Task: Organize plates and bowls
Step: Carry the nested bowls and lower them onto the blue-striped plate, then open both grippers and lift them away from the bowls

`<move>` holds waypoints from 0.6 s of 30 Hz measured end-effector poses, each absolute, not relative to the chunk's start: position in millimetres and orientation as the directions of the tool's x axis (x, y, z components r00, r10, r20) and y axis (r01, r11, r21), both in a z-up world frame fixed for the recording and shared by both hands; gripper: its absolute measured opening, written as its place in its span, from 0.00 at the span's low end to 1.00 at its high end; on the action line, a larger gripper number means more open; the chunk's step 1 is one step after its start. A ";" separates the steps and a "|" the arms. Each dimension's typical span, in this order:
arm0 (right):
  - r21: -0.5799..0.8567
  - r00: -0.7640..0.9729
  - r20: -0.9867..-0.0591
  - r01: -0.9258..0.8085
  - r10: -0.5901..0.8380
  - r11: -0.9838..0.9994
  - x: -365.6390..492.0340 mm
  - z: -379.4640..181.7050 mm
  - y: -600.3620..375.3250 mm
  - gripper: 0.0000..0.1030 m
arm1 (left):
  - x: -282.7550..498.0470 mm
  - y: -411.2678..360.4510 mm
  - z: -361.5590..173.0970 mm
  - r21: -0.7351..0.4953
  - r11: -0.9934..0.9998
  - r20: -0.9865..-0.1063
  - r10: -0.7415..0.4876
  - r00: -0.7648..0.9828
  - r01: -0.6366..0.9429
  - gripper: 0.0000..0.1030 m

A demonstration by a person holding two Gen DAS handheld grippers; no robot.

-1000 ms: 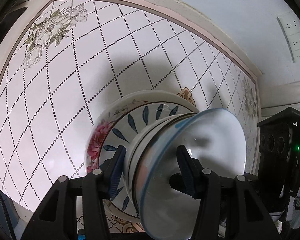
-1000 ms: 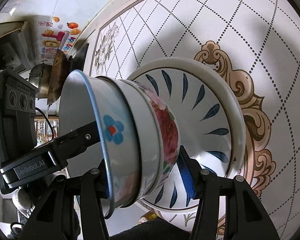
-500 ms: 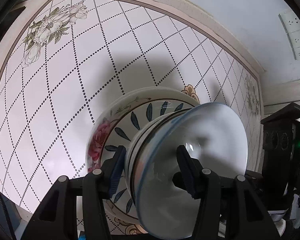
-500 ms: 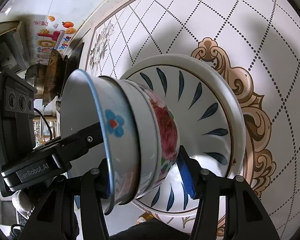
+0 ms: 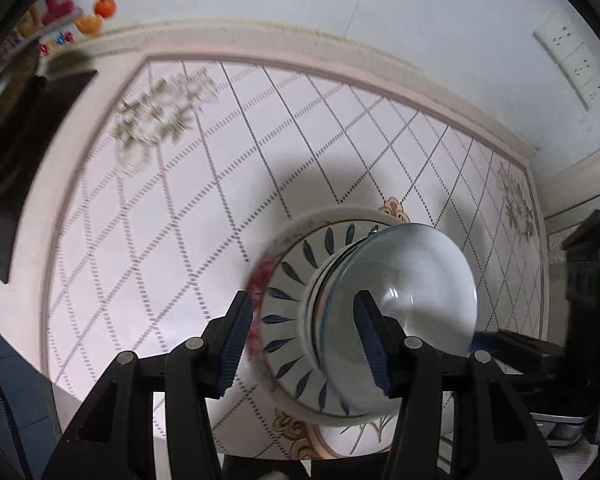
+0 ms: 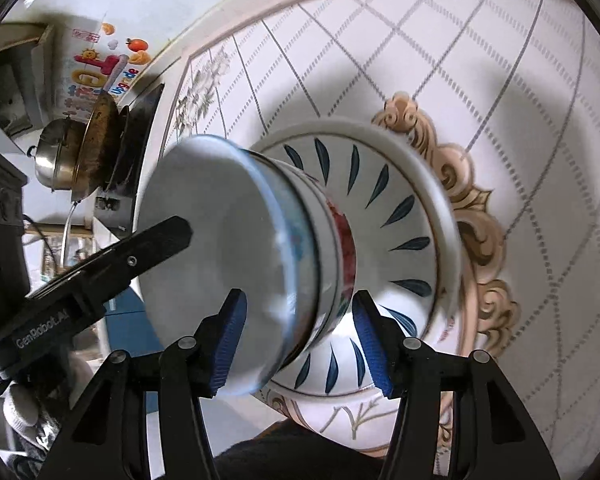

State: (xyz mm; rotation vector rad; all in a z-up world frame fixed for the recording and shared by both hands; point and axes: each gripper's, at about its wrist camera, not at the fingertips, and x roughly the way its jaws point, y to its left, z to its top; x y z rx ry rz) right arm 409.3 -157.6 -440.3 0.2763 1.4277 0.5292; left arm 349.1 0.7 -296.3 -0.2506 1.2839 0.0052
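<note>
White porcelain fills both views: one stack of nested bowls [image 6: 300, 248] sits on the patterned table [image 5: 148, 240], two small bowls inside one wide bowl with blue leaf strokes [image 6: 400, 216]. My left tongs [image 5: 304, 344] and right tongs [image 6: 296, 340] are both spread, straddling the stack without clamping it. "GenRobot.AI" reads on the left tool's arm. Two wall sockets [image 5: 572, 56] show.
</note>
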 end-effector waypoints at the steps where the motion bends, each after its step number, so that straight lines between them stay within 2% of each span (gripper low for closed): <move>1: 0.469 0.082 -0.868 -0.192 0.491 0.862 404.1 -431.0 -156.8 0.66 | 344.8 2.1 -291.2 -0.178 0.974 -0.945 -0.130 0.300 -0.138 0.49; 3: 0.431 0.134 -0.877 -0.205 0.462 0.879 393.7 -413.3 -154.6 0.73 | 334.6 5.3 -279.3 -0.159 0.979 -0.939 -0.111 0.326 -0.126 0.49; 5: 0.395 0.195 -0.879 -0.215 0.435 0.893 379.3 -393.1 -150.7 0.85 | 324.4 8.0 -267.8 -0.136 0.985 -0.929 -0.091 0.358 -0.105 0.58; 6: 0.381 0.220 -0.878 -0.216 0.425 0.899 372.6 -383.5 -148.6 0.90 | 317.6 10.0 -260.4 -0.125 0.988 -0.922 -0.081 0.379 -0.092 0.70; 7: 0.360 0.250 -0.878 -0.216 0.408 0.908 365.5 -374.2 -146.5 0.91 | 311.6 12.0 -254.4 -0.116 0.990 -0.915 -0.074 0.396 -0.083 0.81; 10: 0.283 0.349 -0.874 -0.197 0.337 0.939 338.9 -345.9 -138.0 0.94 | 290.1 16.9 -236.2 -0.082 0.995 -0.897 -0.052 0.440 -0.051 0.93; 18: 0.215 0.531 -0.811 -0.120 0.246 0.969 255.4 -283.2 -136.1 0.97 | 234.2 19.0 -190.2 -0.039 0.999 -0.840 -0.036 0.541 0.005 0.96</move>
